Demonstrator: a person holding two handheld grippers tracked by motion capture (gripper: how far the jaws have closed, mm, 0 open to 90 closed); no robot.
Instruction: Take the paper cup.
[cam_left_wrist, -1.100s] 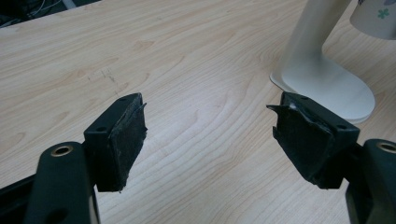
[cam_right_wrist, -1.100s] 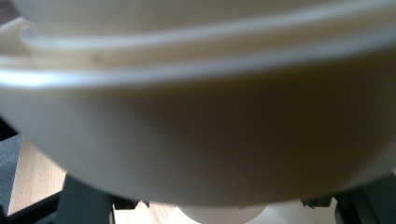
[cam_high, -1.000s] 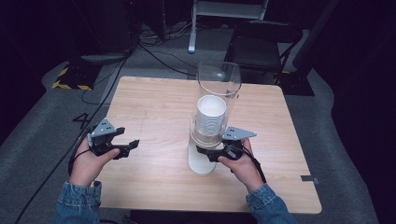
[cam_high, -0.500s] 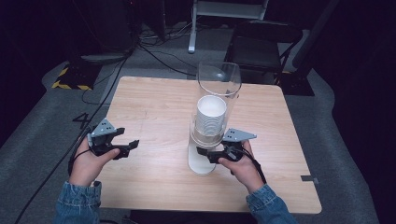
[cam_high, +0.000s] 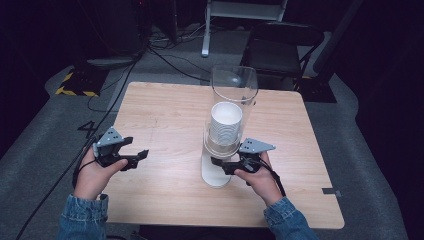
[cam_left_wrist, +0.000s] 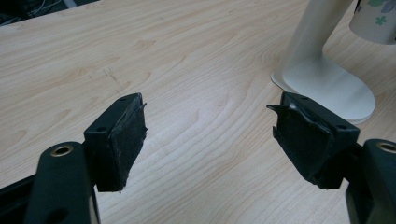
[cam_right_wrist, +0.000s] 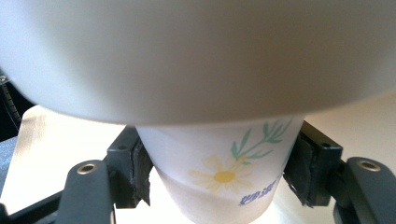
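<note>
**Cup gripped under dispenser**

While the cup (cam_right_wrist: 219, 172) hung at the dispenser's (cam_high: 220, 170) mouth, mid-table (cam_high: 165, 110), the right gripper (cam_right_wrist: 217, 163) clamped its sides. Left gripper (cam_left_wrist: 208, 135) hovered wide open, holding nothing, well left of the stand.

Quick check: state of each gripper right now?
Left gripper: open, holding nothing, above the table.
Right gripper: jaws shut on the bottom paper cup of the dispenser.

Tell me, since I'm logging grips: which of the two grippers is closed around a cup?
The right gripper: its jaws clamp the flowered paper cup. The left gripper gapes empty.
</note>
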